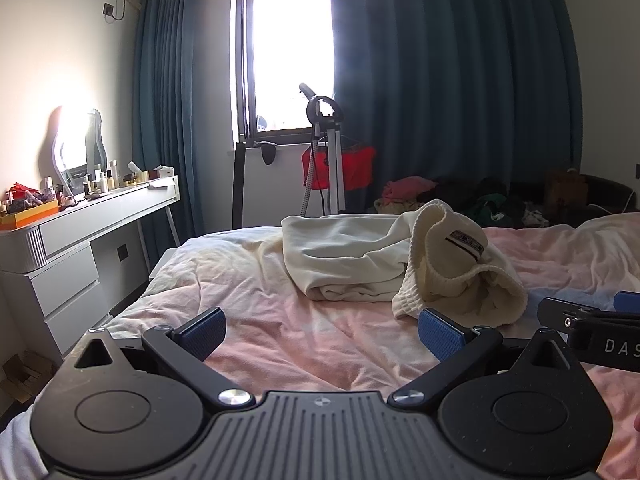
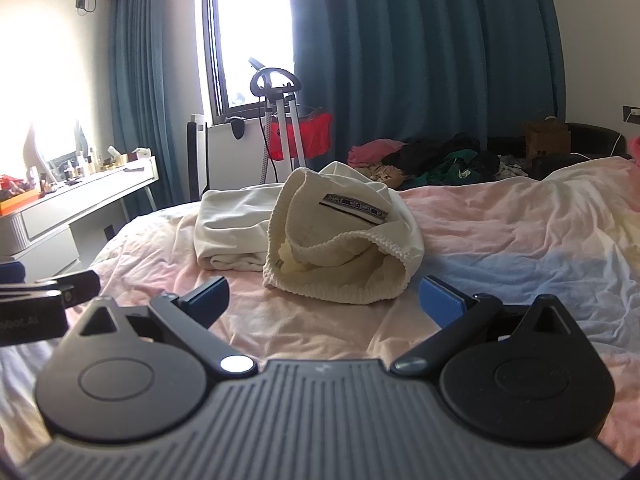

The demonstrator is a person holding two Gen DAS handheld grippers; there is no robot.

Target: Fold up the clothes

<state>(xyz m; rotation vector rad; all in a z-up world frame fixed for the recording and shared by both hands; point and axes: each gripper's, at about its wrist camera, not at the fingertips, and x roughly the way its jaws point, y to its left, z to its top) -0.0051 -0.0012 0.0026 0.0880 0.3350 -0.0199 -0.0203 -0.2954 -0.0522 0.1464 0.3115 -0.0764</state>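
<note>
Sweater [image 2: 340, 240] ahead of spread grippers [image 2: 324, 300]

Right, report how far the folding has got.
Done: nothing that shows. The cream garment lies bunched on the bed, its ribbed opening gaping and label showing. In hand: nothing; the left gripper and right gripper are both open, short of the cloth. Left: grasp it, spread it flat, fold it. The pile of clothes behind is unfolded too.
</note>
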